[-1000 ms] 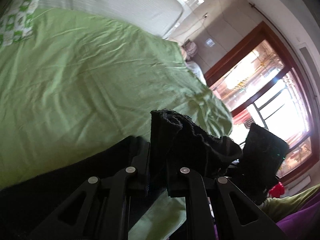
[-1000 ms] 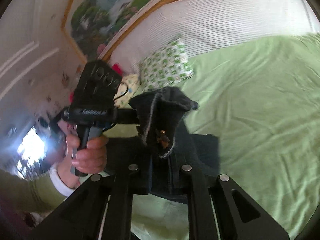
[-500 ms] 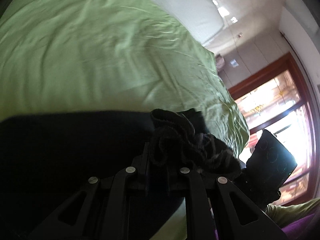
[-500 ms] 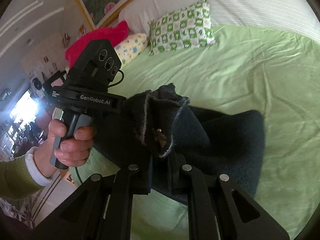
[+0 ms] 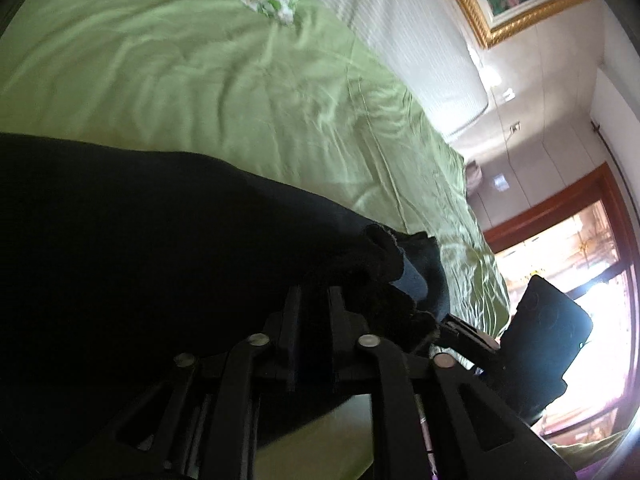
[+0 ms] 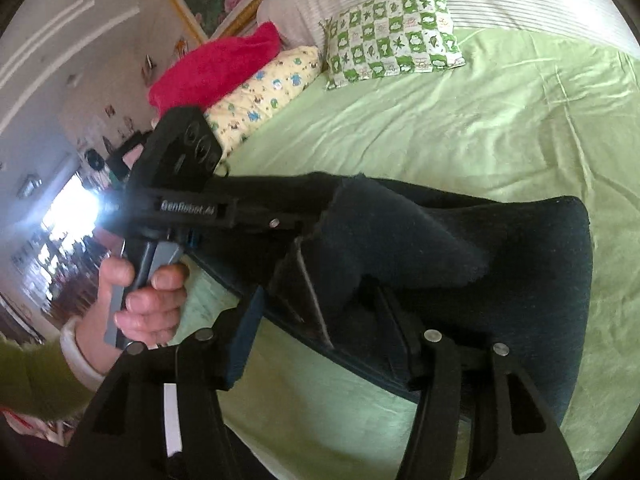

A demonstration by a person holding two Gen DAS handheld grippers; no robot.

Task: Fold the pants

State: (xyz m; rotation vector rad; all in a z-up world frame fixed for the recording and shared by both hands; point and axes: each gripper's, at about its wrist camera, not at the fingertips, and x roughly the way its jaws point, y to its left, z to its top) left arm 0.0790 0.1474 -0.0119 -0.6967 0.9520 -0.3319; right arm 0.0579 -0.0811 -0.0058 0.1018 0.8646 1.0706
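The right tongs [image 6: 320, 320], which half a second ago were pinching the bunched hem of the pants [image 6: 500, 264], now stand spread with the cloth loose between them, while the left tongs [image 5: 314, 312] are still pressed together on their corner. The dark pants have come down to lie across the lower middle of the green bed [image 6: 480, 120], so I judge this fold laid and ready for the next one. Open sheet runs toward the checked pillow [image 6: 392, 32] at upper right; the bed's near edge sits at lower left.

L tool [image 5: 312, 300] clamped, R tool [image 6: 320, 312] wide.
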